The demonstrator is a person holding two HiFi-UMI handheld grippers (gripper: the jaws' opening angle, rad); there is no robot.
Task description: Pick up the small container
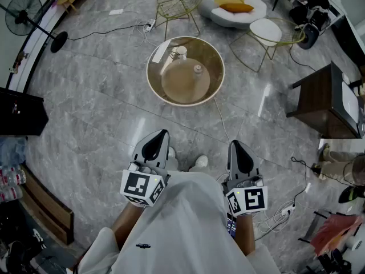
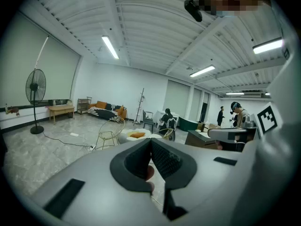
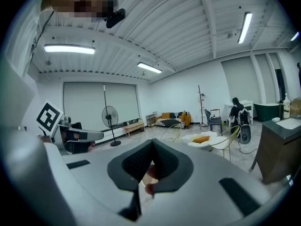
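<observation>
A round gold-rimmed table [image 1: 155,84] stands on the grey floor ahead of me. On it are a small white container [image 1: 181,52] near the far rim, a smaller pale knobbed piece [image 1: 197,69] near the middle, and a flat white item [image 1: 161,51] at the left rim. My left gripper [image 1: 161,135] and right gripper [image 1: 234,144] are held close to my body, well short of the table, both pointing forward. In the left gripper view the left gripper [image 2: 151,140] has its jaws together, nothing held. In the right gripper view the right gripper [image 3: 153,142] is likewise shut and empty.
Wire chairs [image 1: 179,1] [image 1: 268,36] and a white seat with yellow cushions [image 1: 234,7] stand beyond the table. A dark cabinet [image 1: 325,101] is at the right, a standing fan [image 1: 25,13] at the far left. Cables and a power strip [image 1: 283,211] lie on the floor.
</observation>
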